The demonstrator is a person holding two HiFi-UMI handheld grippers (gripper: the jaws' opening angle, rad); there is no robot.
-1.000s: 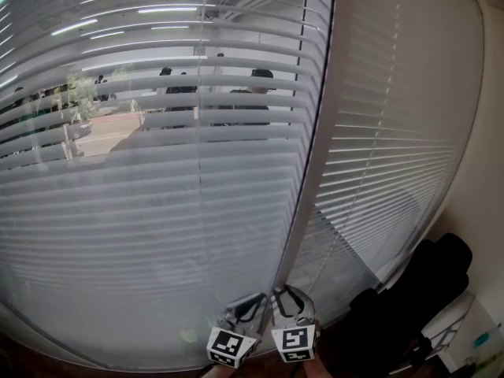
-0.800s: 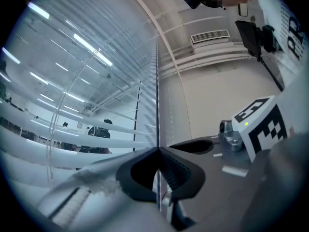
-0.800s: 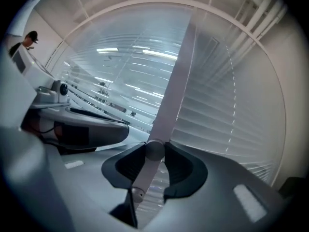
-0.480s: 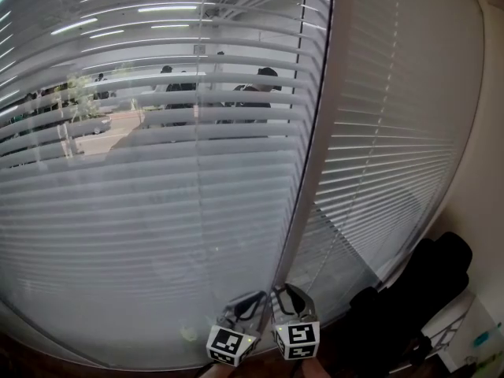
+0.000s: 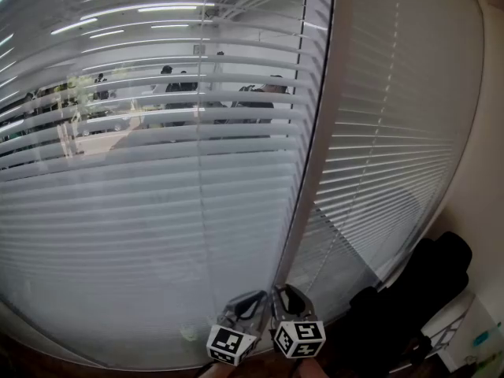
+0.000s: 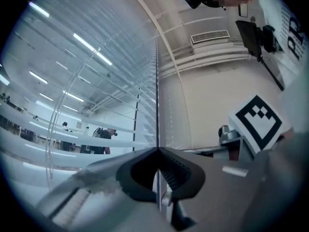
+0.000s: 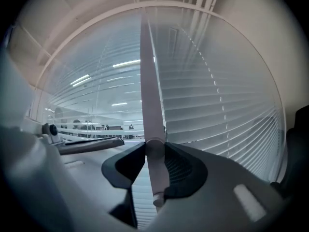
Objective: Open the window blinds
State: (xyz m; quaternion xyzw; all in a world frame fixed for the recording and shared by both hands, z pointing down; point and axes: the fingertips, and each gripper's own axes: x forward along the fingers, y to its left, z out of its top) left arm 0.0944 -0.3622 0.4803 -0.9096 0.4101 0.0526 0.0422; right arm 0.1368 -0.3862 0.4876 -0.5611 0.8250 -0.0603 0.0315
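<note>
Two white slatted blinds cover the window: a wide left one (image 5: 157, 179) and a narrower right one (image 5: 386, 156). The left blind's slats are tilted partly open, and people outside show between the upper slats. Both grippers sit low in the head view, at the post between the blinds. My right gripper (image 5: 288, 296) (image 7: 154, 148) is shut on the pale tilt wand (image 7: 147, 81), which hangs straight down through its jaws. My left gripper (image 5: 246, 305) (image 6: 158, 151) is shut on a thin dark cord (image 6: 158, 91) that runs up along the blind's edge.
A black chair or bag (image 5: 417, 298) stands at the lower right near the wall, with a white box (image 5: 472, 337) beside it. The pale window post (image 5: 315, 132) runs between the two blinds. A ceiling vent (image 6: 210, 35) shows in the left gripper view.
The right gripper has rolled about the wand, its marker cube turning. The left blind's slats have tilted further open, showing more of the outside. The left gripper has stayed put.
</note>
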